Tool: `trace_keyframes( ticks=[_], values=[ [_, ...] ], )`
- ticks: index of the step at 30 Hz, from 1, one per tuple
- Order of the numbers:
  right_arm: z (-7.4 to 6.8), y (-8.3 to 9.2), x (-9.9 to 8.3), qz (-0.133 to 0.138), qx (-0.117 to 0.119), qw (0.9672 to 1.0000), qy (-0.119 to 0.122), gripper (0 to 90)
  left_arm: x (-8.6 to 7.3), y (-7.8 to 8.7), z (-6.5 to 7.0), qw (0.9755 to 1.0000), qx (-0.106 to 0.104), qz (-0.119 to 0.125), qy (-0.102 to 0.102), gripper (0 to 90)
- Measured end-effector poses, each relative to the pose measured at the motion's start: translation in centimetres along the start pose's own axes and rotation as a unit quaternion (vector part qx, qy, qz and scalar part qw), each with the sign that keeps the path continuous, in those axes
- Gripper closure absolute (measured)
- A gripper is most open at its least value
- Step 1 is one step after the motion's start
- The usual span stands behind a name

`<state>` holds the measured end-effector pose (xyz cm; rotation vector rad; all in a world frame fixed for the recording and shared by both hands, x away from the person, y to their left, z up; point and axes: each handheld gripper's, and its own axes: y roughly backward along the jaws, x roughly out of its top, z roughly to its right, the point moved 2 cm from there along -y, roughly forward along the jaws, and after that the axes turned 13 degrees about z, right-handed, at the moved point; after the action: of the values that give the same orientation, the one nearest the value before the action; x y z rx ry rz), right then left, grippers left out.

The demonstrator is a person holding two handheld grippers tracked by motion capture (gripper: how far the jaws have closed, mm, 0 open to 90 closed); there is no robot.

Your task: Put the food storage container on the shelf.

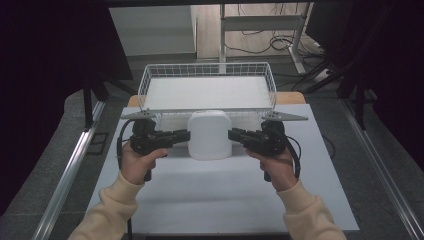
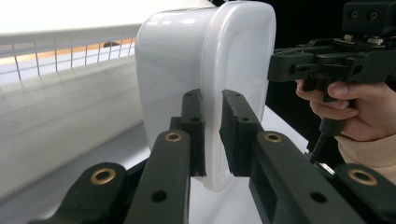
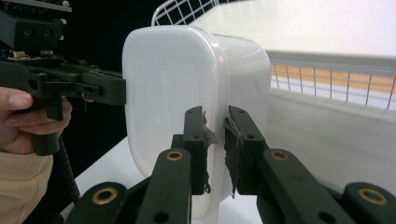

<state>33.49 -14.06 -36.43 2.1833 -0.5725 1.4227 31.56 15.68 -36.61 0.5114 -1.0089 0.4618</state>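
- Right now a white plastic container (image 1: 210, 135) sits at the centre of the high view, held off the white table (image 1: 225, 200) between two grippers.
- On its left side, the left gripper (image 1: 186, 135) has its jaws nipped narrowly on the container's rim (image 2: 212, 140).
- Opposite, the right gripper (image 1: 232, 134) is clamped the same way on the other edge (image 3: 215, 140).
- Just behind, in the upper middle of the frame, stands a white wire basket (image 1: 207, 70).
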Motion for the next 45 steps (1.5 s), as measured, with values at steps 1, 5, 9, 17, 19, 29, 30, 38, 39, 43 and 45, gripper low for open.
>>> trace_keyframes(
  ticks=[1, 5, 9, 17, 19, 29, 30, 38, 39, 43, 45],
  values=[
    [0.0, -0.1, 0.2, 0.000, 0.000, 1.0000, 0.001, 78.6, 0.2, 0.0, -0.1, 1.0000, 0.000, 0.000, 0.000, 80.1],
    [0.0, -0.3, 1.0, 0.003, 0.001, 1.0000, 0.005, 78.6, 0.9, -0.1, -0.1, 1.0000, 0.002, 0.003, -0.003, 80.0],
    [0.1, -0.6, 1.8, 0.006, 0.004, 0.9999, 0.009, 78.6, 1.8, -0.1, -0.2, 1.0000, 0.002, 0.006, -0.006, 80.0],
    [0.5, -1.6, 3.7, 0.007, 0.008, 0.9999, 0.008, 78.8, 3.7, -0.4, -1.0, 1.0000, 0.001, 0.008, -0.004, 80.0],
    [0.6, -1.8, 3.9, 0.008, 0.008, 0.9999, 0.009, 78.8, 3.9, -0.5, -1.1, 1.0000, 0.001, 0.009, -0.002, 80.0],
    [0.9, -3.0, 6.9, 0.013, 0.008, 0.9998, 0.015, 79.0, 7.1, -0.9, -1.9, 0.9998, -0.001, 0.016, -0.013, 79.9],
    [0.9, -3.3, 7.6, 0.011, 0.007, 0.9998, 0.015, 79.0, 7.5, -0.9, -2.0, 0.9998, -0.001, 0.016, -0.014, 80.0],
    [1.4, -4.8, 9.9, 0.005, 0.004, 0.9999, 0.010, 79.1, 10.5, -1.6, -3.8, 1.0000, -0.005, 0.004, -0.002, 79.9],
    [1.6, -5.2, 10.2, 0.003, 0.005, 1.0000, 0.007, 79.1, 10.8, -1.7, -4.2, 1.0000, -0.006, 0.002, 0.002, 79.9],
    [2.6, -6.3, 11.1, -0.006, 0.006, 0.9999, -0.009, 79.3, 11.7, -2.5, -5.6, 0.9997, -0.009, -0.006, 0.024, 79.7],
    [3.1, -6.7, 11.4, -0.011, 0.005, 0.9998, -0.018, 79.4, 11.8, -3.1, -6.4, 0.9992, -0.013, -0.012, 0.036, 79.7]
  ],
)
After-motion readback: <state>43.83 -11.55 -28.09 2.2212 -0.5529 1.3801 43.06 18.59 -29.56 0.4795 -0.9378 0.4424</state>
